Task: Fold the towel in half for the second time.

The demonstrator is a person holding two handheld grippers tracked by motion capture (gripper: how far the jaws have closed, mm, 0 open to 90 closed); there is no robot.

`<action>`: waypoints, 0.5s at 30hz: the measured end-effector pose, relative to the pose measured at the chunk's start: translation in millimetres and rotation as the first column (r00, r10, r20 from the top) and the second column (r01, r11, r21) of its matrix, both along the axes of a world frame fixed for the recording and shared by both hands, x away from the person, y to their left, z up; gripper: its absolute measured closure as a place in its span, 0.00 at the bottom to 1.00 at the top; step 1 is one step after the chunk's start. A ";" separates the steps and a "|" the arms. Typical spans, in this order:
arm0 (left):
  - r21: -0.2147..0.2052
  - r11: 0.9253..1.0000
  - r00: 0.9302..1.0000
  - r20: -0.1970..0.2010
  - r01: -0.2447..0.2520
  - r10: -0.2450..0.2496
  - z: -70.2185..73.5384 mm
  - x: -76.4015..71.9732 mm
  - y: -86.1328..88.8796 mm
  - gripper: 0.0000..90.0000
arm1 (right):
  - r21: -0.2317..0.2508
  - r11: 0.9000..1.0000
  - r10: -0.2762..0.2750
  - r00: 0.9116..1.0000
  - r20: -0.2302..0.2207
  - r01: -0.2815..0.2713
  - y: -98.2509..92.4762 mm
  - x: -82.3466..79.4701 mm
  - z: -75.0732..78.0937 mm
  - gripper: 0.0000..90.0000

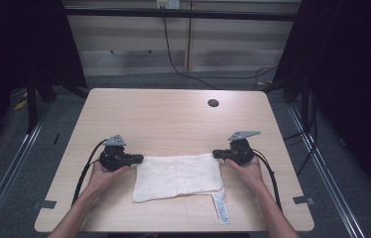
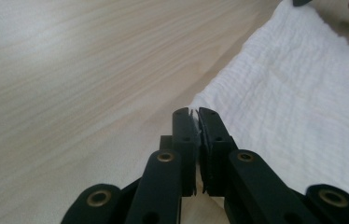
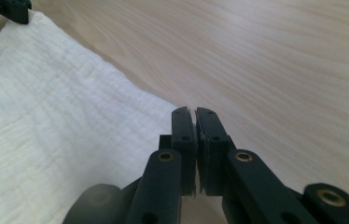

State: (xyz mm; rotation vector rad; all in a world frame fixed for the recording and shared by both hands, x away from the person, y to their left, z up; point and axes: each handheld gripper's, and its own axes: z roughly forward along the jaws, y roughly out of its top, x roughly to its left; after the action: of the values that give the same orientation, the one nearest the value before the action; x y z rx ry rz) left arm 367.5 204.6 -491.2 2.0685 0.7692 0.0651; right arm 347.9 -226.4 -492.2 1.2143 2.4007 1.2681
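So the white cloth (image 1: 177, 177) lies flat near the front edge of the wooden bench (image 1: 173, 114), with its label strip (image 1: 220, 208) sticking out at the front right corner. The left gripper (image 1: 140, 159) has its jaws clamped on the cloth's far left corner, and the right gripper (image 1: 215, 154) has its jaws pinched together on the far right corner. Both hands sit low on the bench.

Table (image 1: 173, 119): light wood top with rounded corners, grain running across.
Cable hole (image 1: 213, 103): small, dark and round, toward 1 o'clock on the tabletop.
Floor (image 1: 54, 144): grey, around the table on every side.
Cabinet (image 1: 188, 44): pale panels at 12 o'clock, beyond the table.
Black cable (image 1: 171, 59): hangs down the cabinet front to the floor.
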 end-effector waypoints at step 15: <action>-0.140 0.989 0.997 0.060 -0.039 0.048 34.0 6.9 2.1 0.96 | 0.005 1.000 0.015 0.997 0.071 -0.015 -1.4 1.5 22.7 0.96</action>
State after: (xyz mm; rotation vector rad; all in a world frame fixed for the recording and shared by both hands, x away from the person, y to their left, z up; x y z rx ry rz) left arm 374.4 206.7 -457.2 1.9096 0.7591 0.0987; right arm 349.4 -227.8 -469.5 1.1349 2.3627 1.2998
